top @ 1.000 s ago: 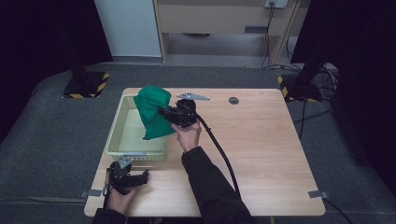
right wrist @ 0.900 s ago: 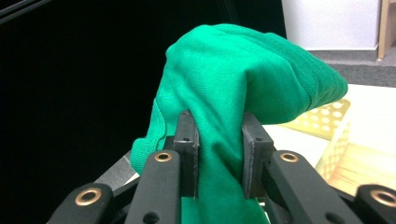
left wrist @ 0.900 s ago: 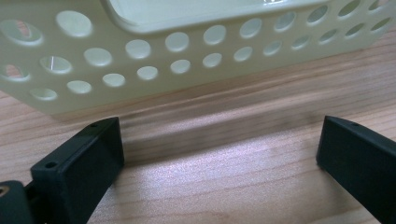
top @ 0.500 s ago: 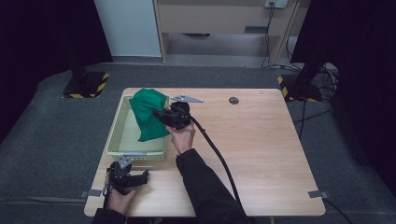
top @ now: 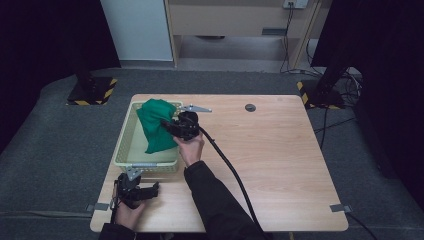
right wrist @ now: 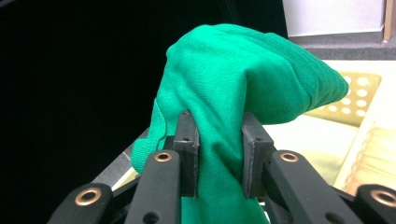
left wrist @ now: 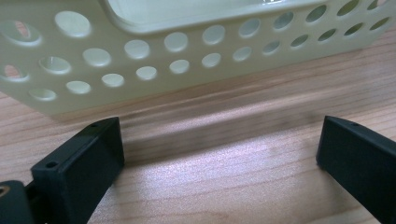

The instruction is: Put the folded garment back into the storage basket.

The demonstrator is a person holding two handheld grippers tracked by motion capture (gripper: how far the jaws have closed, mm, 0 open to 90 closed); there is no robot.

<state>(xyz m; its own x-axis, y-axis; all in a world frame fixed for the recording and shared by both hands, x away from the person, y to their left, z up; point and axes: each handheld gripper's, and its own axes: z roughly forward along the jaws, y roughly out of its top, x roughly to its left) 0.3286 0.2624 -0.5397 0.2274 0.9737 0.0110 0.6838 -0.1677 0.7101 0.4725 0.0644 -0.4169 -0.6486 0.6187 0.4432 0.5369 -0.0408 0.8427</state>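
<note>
Tongs (right wrist: pixel 218 154) pinch bunched green cloth (right wrist: pixel 243 79), draping limp over pale basket (top: pixel 131 131).

A light wooden table (top: pixel 280 165) stands on grey carpet. Near its left edge sits a pale green perforated plastic basket (top: pixel 131 139). The person's right hand (top: pixel 190 148) holds a black two-jaw gripper, the right gripper (top: pixel 170 125), at the basket's right rim; a bunched green cloth (top: pixel 155 127) hangs from it over the basket. A thick black cable (top: pixel 227 165) trails back across the table. The left gripper (top: pixel 152 189) lies low on the table just in front of the basket, in the left hand (top: pixel 127 210). A small dark round disc (top: pixel 250 107) sits near the far edge.
</note>
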